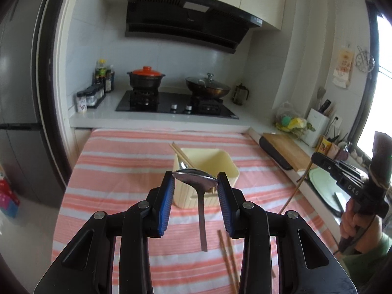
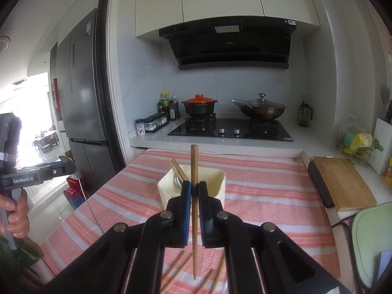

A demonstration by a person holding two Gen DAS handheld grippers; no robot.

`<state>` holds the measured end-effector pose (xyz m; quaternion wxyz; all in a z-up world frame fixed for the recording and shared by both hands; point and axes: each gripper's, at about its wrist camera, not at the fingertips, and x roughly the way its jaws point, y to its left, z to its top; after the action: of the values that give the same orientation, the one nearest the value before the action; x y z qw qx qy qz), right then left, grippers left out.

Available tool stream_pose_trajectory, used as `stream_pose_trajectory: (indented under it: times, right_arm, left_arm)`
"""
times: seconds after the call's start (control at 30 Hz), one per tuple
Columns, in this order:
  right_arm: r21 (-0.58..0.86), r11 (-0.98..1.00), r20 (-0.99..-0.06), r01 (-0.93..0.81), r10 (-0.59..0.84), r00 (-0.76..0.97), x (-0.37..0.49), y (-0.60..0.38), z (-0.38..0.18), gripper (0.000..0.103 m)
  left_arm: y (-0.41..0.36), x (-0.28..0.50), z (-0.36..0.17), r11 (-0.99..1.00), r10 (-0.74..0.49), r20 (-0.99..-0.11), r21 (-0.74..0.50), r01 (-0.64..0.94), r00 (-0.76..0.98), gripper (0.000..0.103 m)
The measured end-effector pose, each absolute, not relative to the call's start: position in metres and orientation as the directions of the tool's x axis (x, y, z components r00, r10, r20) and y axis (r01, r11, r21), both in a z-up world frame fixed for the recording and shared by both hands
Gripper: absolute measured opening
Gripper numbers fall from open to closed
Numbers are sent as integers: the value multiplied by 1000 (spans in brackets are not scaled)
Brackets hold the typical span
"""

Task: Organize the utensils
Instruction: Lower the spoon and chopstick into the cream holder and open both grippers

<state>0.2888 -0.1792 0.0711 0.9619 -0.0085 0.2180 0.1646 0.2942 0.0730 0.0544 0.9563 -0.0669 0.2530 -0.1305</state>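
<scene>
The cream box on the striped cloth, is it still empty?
No, the cream box already holds a pair of chopsticks and a metal utensil leaning in its left corner.

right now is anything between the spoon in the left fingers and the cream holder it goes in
Nothing visible blocks it. The spoon hangs just in front of the holder, whose top is open. Chopsticks and another spoon already lean in its back left corner, leaving the rest free.
</scene>
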Motion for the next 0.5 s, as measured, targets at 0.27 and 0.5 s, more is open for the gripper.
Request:
stream_pose_trajectory:
  times: [0.27, 0.5]
  right_arm:
    - [76, 945, -267, -317, 326, 907, 380, -165, 125, 6]
    - [21, 935, -391, -354, 333, 858, 458, -125, 85, 6]
  left_arm:
    - [59, 391, 88, 964, -245, -392, -196, 180, 887, 35]
    - [35, 472, 32, 971, -231, -530, -181, 158, 816, 35]
